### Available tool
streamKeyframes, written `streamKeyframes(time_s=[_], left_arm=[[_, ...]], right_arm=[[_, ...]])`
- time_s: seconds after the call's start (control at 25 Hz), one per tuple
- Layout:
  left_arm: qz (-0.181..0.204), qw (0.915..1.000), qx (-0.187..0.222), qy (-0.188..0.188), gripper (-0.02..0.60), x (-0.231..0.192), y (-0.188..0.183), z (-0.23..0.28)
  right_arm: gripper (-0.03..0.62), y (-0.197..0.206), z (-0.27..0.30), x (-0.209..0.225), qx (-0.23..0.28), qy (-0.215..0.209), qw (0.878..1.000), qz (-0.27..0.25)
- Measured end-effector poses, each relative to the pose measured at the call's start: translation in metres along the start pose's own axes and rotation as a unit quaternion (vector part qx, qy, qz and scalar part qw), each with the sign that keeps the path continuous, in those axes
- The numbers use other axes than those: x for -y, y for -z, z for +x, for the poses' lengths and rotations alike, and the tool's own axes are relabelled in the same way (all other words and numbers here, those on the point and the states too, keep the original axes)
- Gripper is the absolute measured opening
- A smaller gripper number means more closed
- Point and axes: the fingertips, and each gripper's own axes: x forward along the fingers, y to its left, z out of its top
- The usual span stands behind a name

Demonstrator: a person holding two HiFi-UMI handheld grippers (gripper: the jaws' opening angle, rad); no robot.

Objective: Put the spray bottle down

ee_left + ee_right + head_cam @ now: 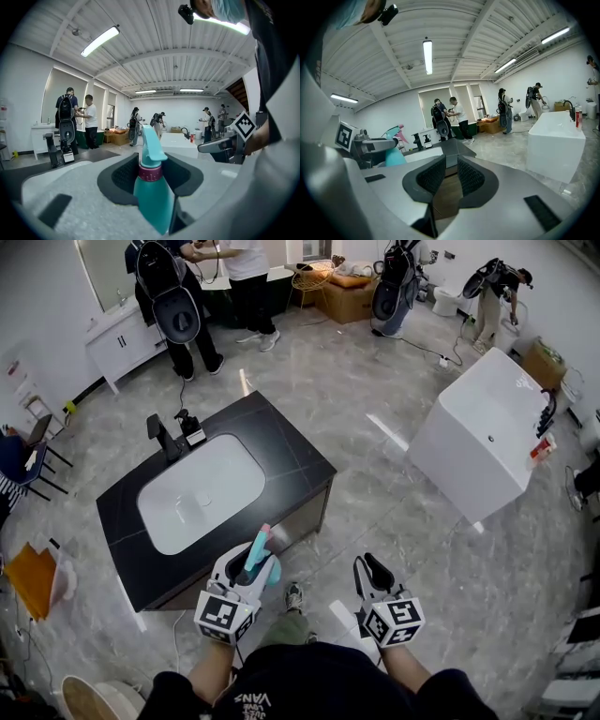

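- Left tool [152, 171]: jaws clamped on the bottle [153, 202], pads on the teal body just below the magenta collar. The spray head sticks up above the jaws and the bottle sits roughly upright.
- Right tool [451, 174]: jaws only a slit apart with nothing between them. It hangs beside the left one over the floor, so it's free to help.
- Where the bottle is: up in the air at the desk's [286, 448] near edge, towards its right corner. I can't tell if it's already over the top or just short of it.
- Handling, my guess: it's a plastic sprayer, so stiff enough and not fragile. The body is opaque, so no idea how full or heavy it is. The round smooth sides look a bit slippery, and gripping high under the collar seems fine since it hangs below the pads. I'd keep off the trigger.
- Setting it down: the base looks small for its height, so it could tip. I'd land it flat and level before opening up.
- Open room: the sink [200, 493] eats most of the top, and the tap [160, 436] with some small gadget sits at its far left side. The bare black strip along the right edge and the far right corner looks like the easy landing spot.
- Watch the near edge, because too close and it goes on the floor.
- Further out: the white tub [483, 442] is well apart on the right, people are way at the back, and there's plenty of floor around.
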Motion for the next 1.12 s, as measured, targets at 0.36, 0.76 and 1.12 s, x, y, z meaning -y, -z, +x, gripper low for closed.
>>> streamKeyframes(time_s=[0.36,0.76,1.12], left_arm=[[-0.002,0.9999,0.002,0.012,0.156,-0.064,-0.019,0.065],[0.011,0.9991,0.01,0.041,0.156,-0.117,-0.039,0.113],[0.018,0.9993,0.012,0.029,0.156,-0.145,-0.045,0.138]], right_arm=[[0.066,-0.033,0.075,0.014,0.001,0.01,1.0,-0.003],[0.035,-0.059,0.136,0.021,0.012,0.032,0.999,-0.004],[0.017,-0.063,0.17,0.022,0.0,0.014,1.0,-0.002]])
